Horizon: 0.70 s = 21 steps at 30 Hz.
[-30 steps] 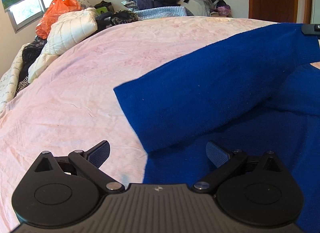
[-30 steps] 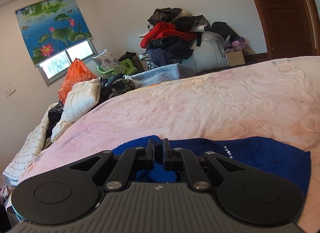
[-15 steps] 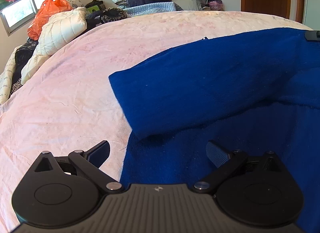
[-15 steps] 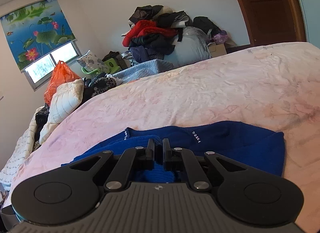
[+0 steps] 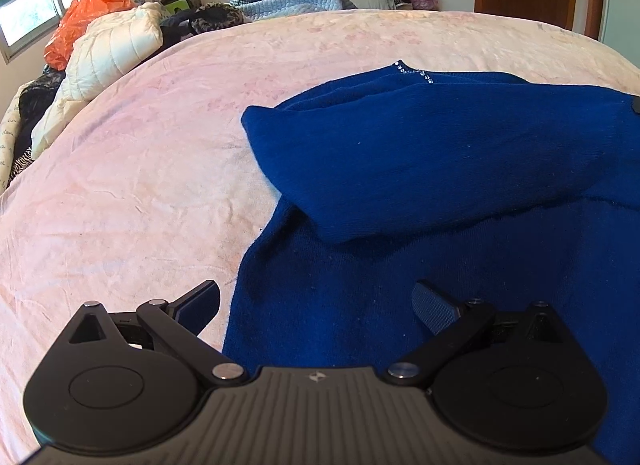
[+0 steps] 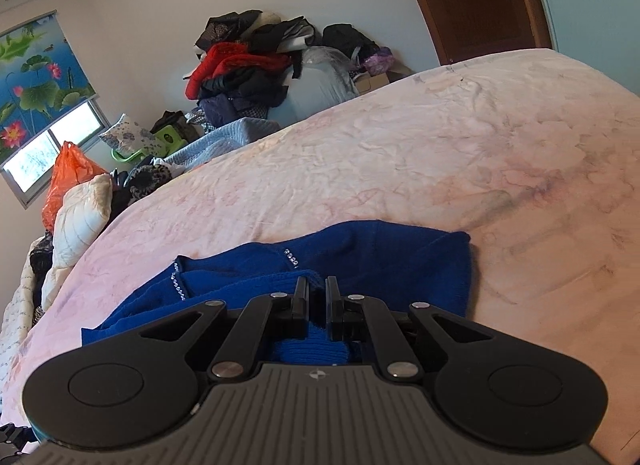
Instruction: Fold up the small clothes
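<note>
One blue sweater (image 5: 420, 169), one orange bag (image 5: 82, 13), one white pillow (image 5: 108, 53), two tongs (image 5: 316, 305) (image 6: 316, 297).

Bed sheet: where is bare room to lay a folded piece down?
Bare pink sheet lies left of the blue sweater, up to the white quilt. More lies beyond and right of the sweater, toward the door. The clothes pile and orange bag crowd the far edge.
</note>
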{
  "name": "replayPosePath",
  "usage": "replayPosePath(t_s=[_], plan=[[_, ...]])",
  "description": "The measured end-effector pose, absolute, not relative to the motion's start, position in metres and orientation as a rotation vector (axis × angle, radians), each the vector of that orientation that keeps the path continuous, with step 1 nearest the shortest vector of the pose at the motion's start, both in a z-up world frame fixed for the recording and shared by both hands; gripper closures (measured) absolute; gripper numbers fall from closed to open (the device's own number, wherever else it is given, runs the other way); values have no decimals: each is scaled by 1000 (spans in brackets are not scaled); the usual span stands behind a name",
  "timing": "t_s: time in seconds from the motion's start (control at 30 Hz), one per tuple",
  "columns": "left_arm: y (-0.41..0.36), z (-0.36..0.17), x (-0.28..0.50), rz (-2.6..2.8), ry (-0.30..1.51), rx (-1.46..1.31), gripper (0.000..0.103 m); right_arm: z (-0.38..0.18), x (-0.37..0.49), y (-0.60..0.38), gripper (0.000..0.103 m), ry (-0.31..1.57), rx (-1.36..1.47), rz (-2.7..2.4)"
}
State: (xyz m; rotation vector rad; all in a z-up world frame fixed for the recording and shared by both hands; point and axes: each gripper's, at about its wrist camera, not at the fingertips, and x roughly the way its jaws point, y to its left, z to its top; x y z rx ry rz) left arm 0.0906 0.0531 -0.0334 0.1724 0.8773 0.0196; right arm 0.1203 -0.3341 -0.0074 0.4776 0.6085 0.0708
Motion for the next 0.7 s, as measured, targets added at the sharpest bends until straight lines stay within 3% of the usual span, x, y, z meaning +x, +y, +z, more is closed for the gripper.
replayPosePath(t_s=[0.53,0.7], plan=[[51,-34,89,16,881,172,0,-32,125,-361,93,636,537,1],[52,-33,89,14,882,171,0,-40,130,-357,82,664,490,-64]])
